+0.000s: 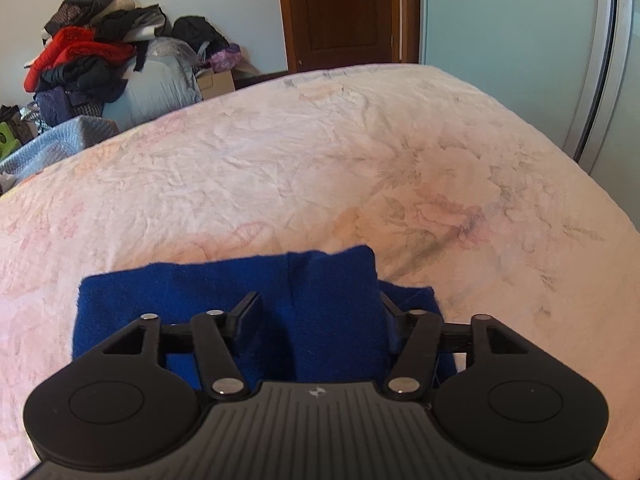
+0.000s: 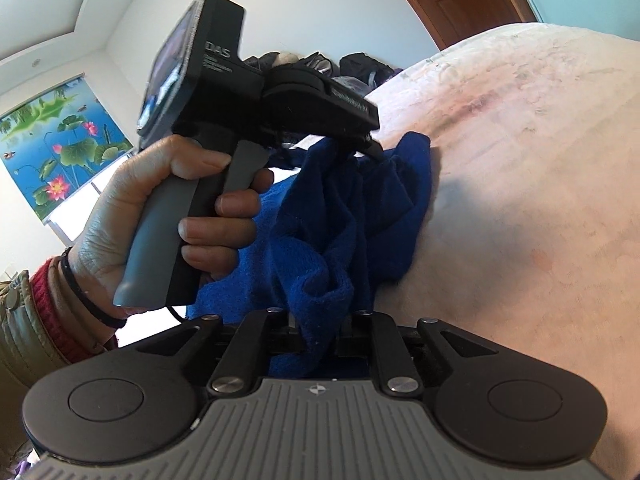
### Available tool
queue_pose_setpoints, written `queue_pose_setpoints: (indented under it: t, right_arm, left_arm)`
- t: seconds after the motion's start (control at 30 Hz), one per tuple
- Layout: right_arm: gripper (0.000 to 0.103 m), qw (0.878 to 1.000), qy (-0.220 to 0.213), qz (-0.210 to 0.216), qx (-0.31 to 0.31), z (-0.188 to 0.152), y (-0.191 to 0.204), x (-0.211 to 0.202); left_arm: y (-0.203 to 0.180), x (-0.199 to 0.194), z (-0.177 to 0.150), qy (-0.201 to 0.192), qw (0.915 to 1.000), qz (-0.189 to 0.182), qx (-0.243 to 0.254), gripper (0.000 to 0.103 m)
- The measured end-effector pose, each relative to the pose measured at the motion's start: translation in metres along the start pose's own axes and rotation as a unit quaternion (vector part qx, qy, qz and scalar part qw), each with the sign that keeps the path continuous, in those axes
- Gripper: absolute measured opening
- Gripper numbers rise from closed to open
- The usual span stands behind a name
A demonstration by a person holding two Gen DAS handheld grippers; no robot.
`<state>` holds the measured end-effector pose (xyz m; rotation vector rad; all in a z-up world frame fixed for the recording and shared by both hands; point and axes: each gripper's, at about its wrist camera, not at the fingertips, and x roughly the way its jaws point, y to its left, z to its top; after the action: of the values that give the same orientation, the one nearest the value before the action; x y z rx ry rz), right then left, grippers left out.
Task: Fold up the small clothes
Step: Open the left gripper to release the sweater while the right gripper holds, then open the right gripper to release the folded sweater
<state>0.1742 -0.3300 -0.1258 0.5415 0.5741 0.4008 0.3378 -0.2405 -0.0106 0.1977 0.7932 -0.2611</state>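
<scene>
Cloth (image 1: 224, 308), blue, lies on the bed (image 1: 320, 168). Left hand-held gripper (image 1: 316, 308) stands wide, a fold loose between its jaws; right hand-held gripper (image 2: 320, 332) stands narrow around a bunched fold. Let go fully, then flatten the fold.

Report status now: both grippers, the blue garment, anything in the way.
Left gripper open, astride blue garment. Right gripper jaws near together, bunched fold between; grip unclear. Garment on bedspread. Nothing in the way.
</scene>
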Motion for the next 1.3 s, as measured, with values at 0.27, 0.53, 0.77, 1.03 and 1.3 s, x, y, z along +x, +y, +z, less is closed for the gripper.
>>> queue_pose_setpoints:
  t: [0.27, 0.53, 0.77, 1.03, 1.3]
  right_arm:
    - [0.031, 1.0, -0.013, -0.011, 0.026, 0.0, -0.007, -0.006]
    - [0.036, 0.993, -0.06, -0.06, -0.082, 0.046, 0.025, -0.008]
    - [0.043, 0.983, 0.034, -0.109, -0.147, 0.077, 0.025, 0.075]
    - [0.054, 0.985, 0.001, -0.097, -0.146, 0.064, 0.032, 0.037]
    - [0.06, 0.987, 0.013, -0.122, -0.103, 0.061, 0.01, 0.031]
  left_arm:
    - [0.058, -0.042, 0.001, -0.05, 0.9964, 0.001, -0.068, 0.078]
    - [0.11, -0.072, -0.063, -0.041, 0.9952, 0.061, -0.064, 0.078]
    - [0.119, -0.076, -0.098, -0.021, 0.9952, 0.064, -0.071, 0.078]
    - [0.117, -0.082, -0.109, -0.025, 0.9953, 0.062, -0.07, 0.078]
    - [0.114, -0.09, -0.122, -0.022, 0.9958, 0.054, -0.07, 0.078]
